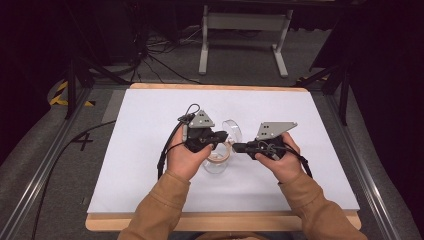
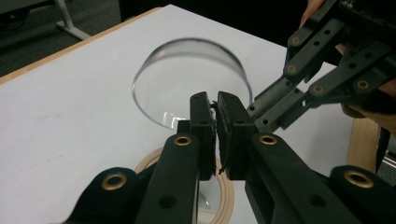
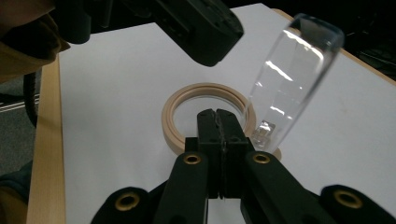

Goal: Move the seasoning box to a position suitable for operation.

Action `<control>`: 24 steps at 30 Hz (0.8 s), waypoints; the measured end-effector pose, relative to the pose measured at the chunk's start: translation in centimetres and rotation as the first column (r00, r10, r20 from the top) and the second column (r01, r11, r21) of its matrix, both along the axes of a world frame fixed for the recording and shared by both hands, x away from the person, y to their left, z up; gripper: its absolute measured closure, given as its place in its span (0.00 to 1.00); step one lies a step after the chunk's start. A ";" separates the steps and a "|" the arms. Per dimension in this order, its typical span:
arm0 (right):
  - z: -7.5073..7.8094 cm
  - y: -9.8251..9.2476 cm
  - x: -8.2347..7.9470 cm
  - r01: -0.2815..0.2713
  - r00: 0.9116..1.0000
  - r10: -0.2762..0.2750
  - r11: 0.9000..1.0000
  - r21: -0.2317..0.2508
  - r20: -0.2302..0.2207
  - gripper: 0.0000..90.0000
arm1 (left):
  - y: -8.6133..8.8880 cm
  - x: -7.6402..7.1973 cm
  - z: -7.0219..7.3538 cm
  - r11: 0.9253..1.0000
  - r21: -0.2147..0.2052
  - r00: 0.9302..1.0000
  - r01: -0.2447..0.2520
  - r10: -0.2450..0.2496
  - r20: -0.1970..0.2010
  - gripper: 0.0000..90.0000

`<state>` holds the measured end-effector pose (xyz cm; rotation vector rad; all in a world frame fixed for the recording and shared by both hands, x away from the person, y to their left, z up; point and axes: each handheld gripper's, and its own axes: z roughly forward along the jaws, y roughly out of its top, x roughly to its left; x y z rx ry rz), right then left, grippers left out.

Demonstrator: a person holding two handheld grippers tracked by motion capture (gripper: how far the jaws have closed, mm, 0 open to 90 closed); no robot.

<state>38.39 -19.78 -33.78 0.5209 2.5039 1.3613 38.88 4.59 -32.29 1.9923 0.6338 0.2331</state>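
Both grippers sit center frame: left gripper (image 2: 215, 135) pinched on the clear lid (image 2: 187, 84), tilted up-right; right gripper (image 3: 219, 140) closed over the jar rim (image 3: 177, 112).

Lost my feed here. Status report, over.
Both grippers, left gripper and right gripper, shut over the jar mouth. Clear hinged lid standing open. Nothing in the way on the white table.

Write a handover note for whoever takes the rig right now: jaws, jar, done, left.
Left gripper: jaws shut above the jar, something thin and dark between them, unclear what.
Right gripper: jaws shut at the beige rim, beside the lid's base.
Jar stands mid-table; clear lid tipped up, open.
Done: lid open.
Left: probably hinge or clasp work, then closing.
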 end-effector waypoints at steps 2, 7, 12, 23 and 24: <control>0.0 -0.1 0.1 0.009 1.000 -0.009 1.000 0.000 0.006 1.00 | 0.3 0.0 -0.1 1.000 0.005 1.000 -0.006 0.006 -0.003 0.94; 0.0 -1.0 0.6 0.048 0.999 -0.048 0.999 0.007 0.001 1.00 | 1.7 0.0 -0.7 0.999 -0.014 0.999 -0.041 0.041 -0.016 0.94; 0.1 -1.3 0.5 0.049 0.999 -0.049 0.999 0.011 0.000 1.00 | 3.4 0.2 -1.3 0.997 -0.017 0.997 -0.073 0.073 -0.022 0.94; 0.5 -4.8 0.4 0.114 0.993 -0.114 0.993 0.020 -0.009 1.00 | 5.7 1.3 -3.6 0.991 0.103 0.994 -0.088 0.094 -0.057 0.94; 0.5 -5.2 0.4 0.125 0.992 -0.125 0.992 0.020 -0.010 1.00 | 5.8 1.5 -3.8 0.990 0.116 0.993 -0.082 0.090 -0.070 0.95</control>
